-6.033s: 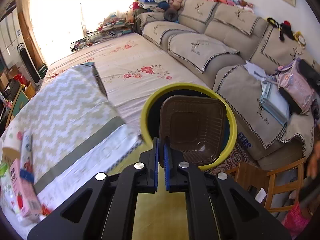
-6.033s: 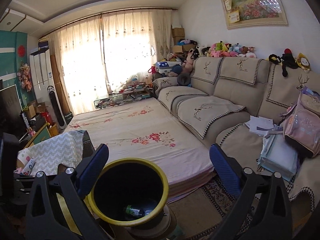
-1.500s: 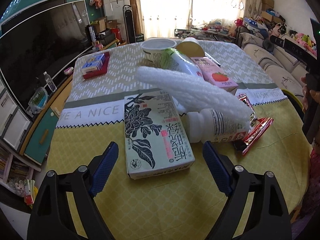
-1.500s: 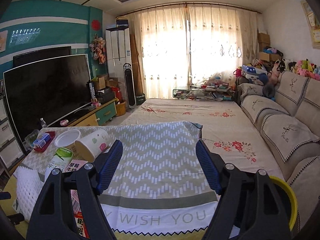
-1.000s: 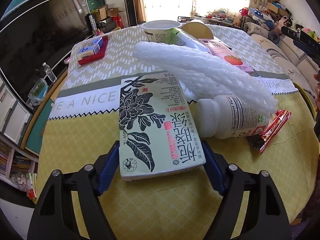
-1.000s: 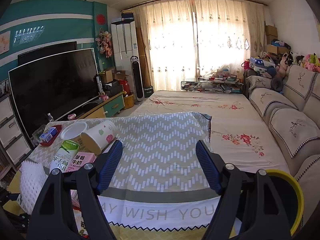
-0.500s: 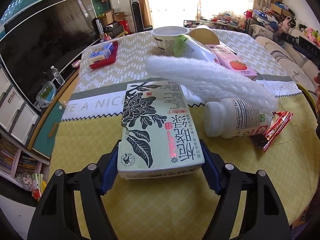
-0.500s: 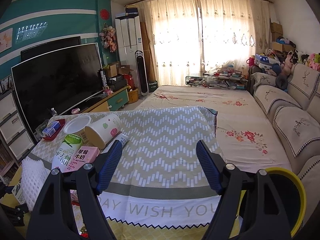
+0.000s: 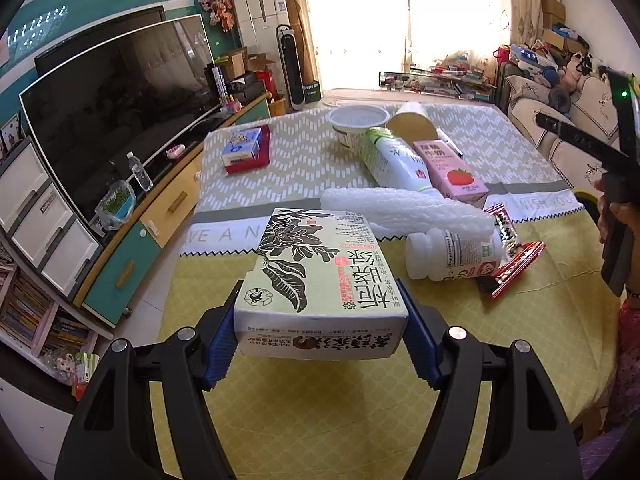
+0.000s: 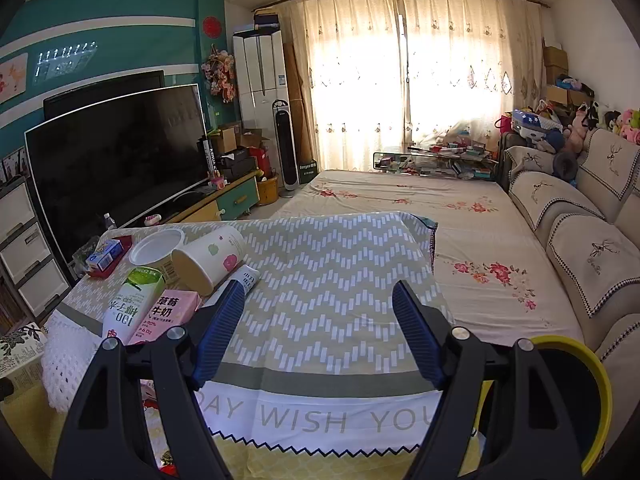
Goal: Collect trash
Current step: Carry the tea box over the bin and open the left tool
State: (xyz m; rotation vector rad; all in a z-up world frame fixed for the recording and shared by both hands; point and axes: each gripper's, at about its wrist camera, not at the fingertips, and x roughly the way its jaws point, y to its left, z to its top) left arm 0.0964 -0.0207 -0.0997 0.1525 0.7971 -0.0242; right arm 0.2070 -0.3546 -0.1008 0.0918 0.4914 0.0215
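The left gripper clamps a tea box, lifted off the worktop, just nearer than the foam net. The right gripper gapes empty, left of the bin.

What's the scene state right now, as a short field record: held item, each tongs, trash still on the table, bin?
held item: green tea box, lifted off the table
left tongs: shut on the tea box, pads on both its sides
right tongs: open, nothing between the pads
trash on table: white foam net, white pill bottle, red wrapper, pink strawberry milk carton, green-white bottle, paper cup, white bowl
bin: yellow-rimmed bin, beside the table
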